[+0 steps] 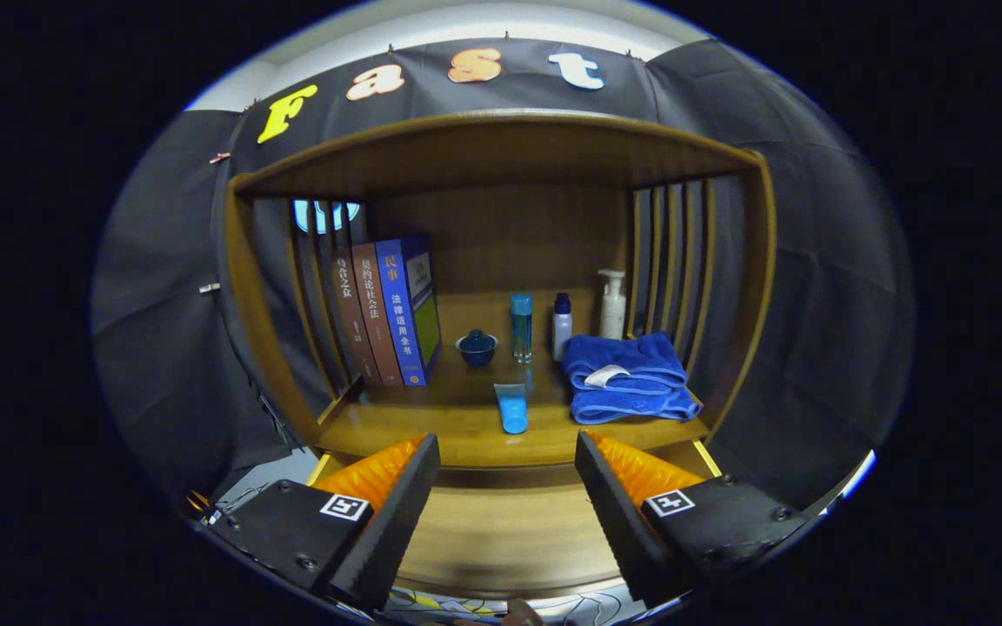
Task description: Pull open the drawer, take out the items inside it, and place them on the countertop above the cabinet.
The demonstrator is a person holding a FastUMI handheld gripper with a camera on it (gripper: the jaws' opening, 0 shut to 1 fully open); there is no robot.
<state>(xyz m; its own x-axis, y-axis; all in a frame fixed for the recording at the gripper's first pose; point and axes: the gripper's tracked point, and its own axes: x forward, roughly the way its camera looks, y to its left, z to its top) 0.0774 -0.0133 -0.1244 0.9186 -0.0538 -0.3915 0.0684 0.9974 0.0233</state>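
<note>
- Gripper [508, 469] fingers spread wide, nothing btwn them, above the open drawer [510, 530].
- Tube [511, 407] lies on countertop [466, 435], just beyond fingers.
- Behind it: cup [476, 347], 2 bottles [521, 327], pump bottle [612, 303].
- Books [388, 313] left, folded towel [631, 376] right.

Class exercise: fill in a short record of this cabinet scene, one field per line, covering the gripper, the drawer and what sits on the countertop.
gripper: open, fingers apart, nothing between them
drawer: pulled out below the fingers; contents cannot be told
countertop: wooden, beyond the fingers
books: upright, at the left
blue tube: lying near the front edge
blue towel: folded, at the right
bottles: standing behind the tube
</note>
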